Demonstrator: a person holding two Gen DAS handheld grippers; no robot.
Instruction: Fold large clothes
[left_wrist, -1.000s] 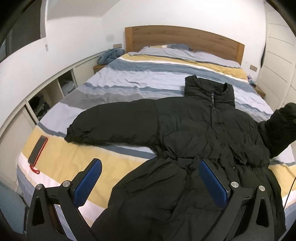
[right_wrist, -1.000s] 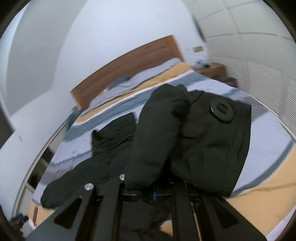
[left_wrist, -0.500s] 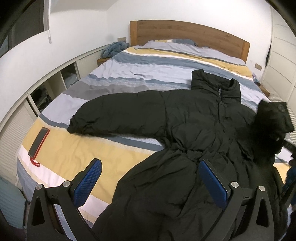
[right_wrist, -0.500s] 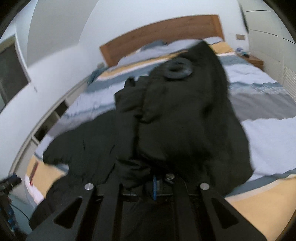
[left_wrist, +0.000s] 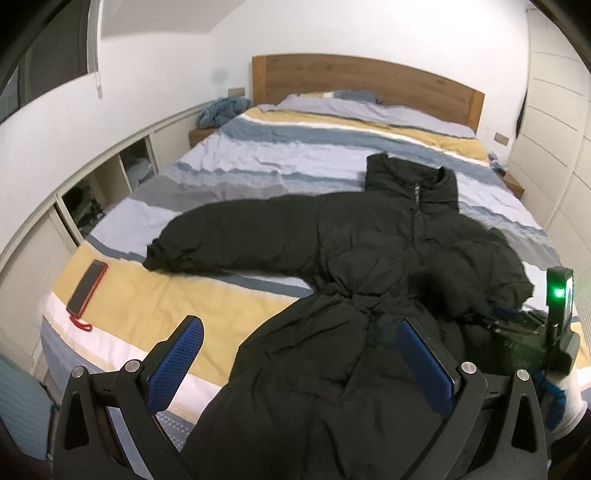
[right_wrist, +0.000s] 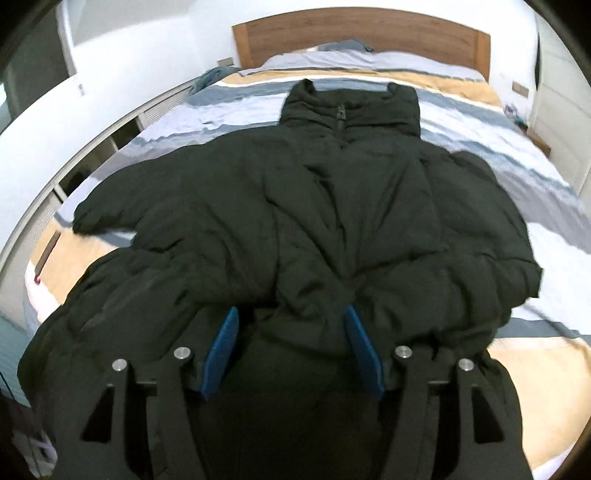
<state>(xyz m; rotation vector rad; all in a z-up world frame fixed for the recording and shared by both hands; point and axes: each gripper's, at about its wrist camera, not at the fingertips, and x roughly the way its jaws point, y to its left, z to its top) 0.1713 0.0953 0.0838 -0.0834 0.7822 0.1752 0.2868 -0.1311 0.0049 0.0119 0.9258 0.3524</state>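
A large black puffer coat lies front up on the striped bed, collar toward the headboard. One sleeve stretches out to the left; the other sleeve is folded across the chest. My left gripper is open and empty above the coat's lower half. My right gripper is open at the coat's waist, with the folded sleeve's end lying between and ahead of its blue pads. The right gripper also shows in the left wrist view at the right edge.
The bed has a striped cover and a wooden headboard. A phone in a red case lies near the bed's left front corner. Open shelves run along the left wall. White cupboards stand on the right.
My right gripper carried the right sleeve over the coat's chest, laid it down and opened. The left gripper stayed open and shifted only slightly.
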